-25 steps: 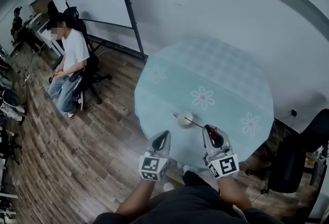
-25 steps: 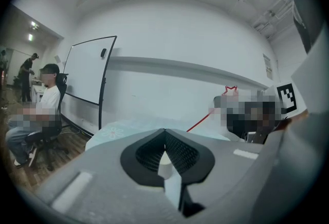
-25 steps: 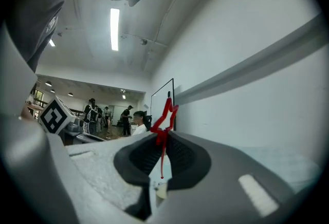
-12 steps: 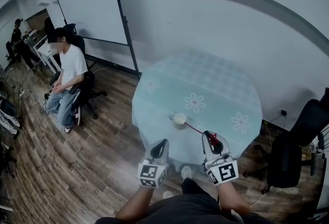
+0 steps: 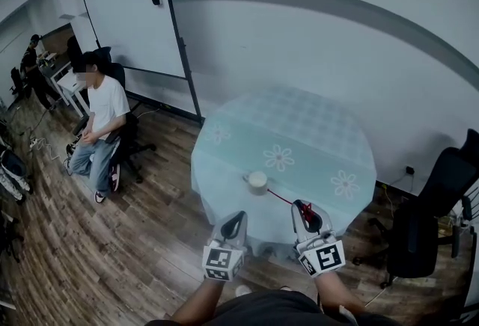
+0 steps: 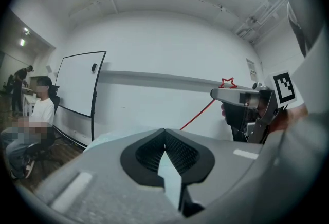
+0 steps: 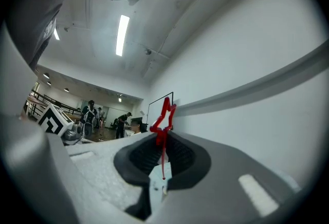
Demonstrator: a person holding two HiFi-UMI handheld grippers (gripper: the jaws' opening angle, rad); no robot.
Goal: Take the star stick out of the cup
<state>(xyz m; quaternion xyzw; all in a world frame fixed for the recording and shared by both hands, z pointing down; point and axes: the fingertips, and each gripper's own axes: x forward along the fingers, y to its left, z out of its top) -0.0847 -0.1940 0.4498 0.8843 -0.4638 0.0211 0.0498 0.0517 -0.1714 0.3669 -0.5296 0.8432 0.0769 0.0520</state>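
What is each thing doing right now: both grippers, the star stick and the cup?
Left gripper: shut, holding nothing.
Right gripper: shut on the star stick.
Star stick: tilted, star end up, lower end beside the cup.
Cup: upright on the table, nothing gripping it.

White walls point(image 5: 314, 40), wood-plank floor point(image 5: 112, 250). Round table point(image 5: 314, 122) with floral cloth. Whiteboard point(image 5: 135, 18) on stand at left, person point(image 5: 101, 111) seated beside it. Black chair point(image 5: 415, 238) at right. Ceiling strip lights point(image 7: 122, 35).
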